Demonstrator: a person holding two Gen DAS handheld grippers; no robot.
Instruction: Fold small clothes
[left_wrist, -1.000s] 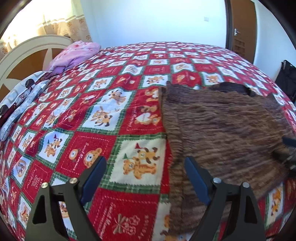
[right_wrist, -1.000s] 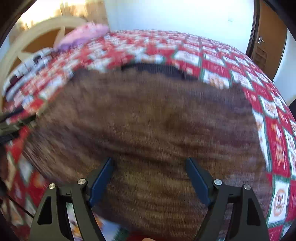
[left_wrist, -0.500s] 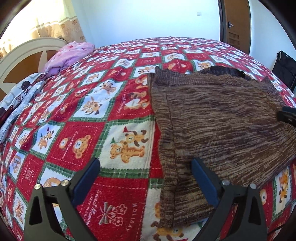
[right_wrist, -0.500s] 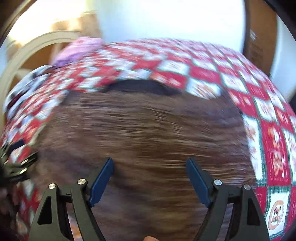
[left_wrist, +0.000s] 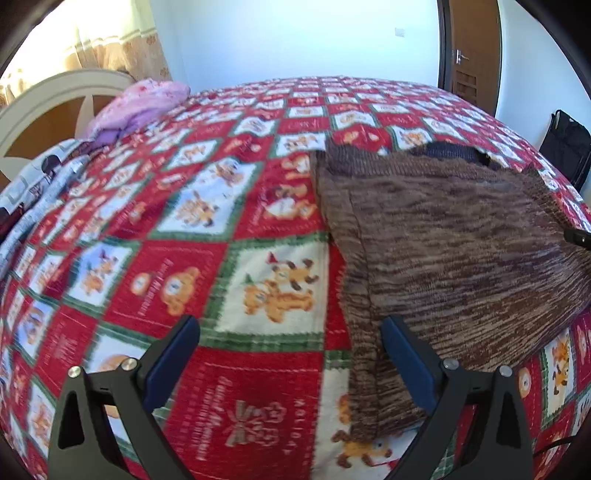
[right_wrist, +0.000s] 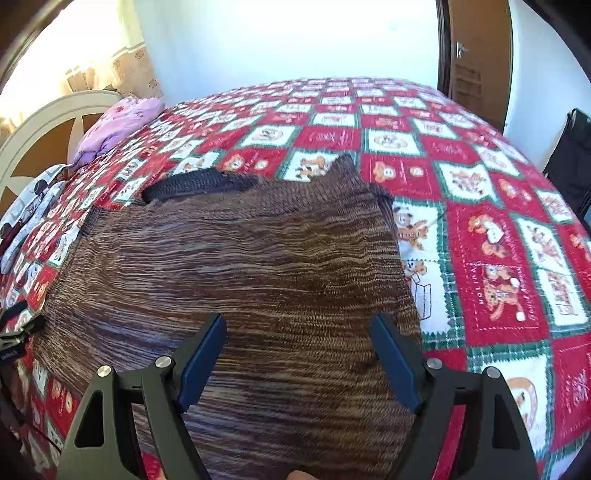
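Note:
A brown striped knit garment (left_wrist: 450, 251) lies flat on the bed, its dark neckband (left_wrist: 452, 151) at the far edge. My left gripper (left_wrist: 290, 332) hangs open over the bedspread just left of the garment's left edge, nothing between its fingers. In the right wrist view the same garment (right_wrist: 240, 266) fills the middle, neckband (right_wrist: 195, 184) far left. My right gripper (right_wrist: 297, 332) stands open above the garment's near right part, its right finger close to the garment's right edge. Neither gripper holds cloth.
A red, green and white cartoon-print bedspread (left_wrist: 155, 266) covers the bed. Pink folded cloth (left_wrist: 147, 99) and grey-white printed cloth (left_wrist: 33, 184) lie near the white headboard (left_wrist: 48, 96). A brown door (left_wrist: 472, 48) and a dark bag (left_wrist: 569, 147) stand at the right.
The right gripper slid rightward across the garment, so its right edge and more bedspread now show. The left gripper's jaws widened slightly and it stayed nearly in place.

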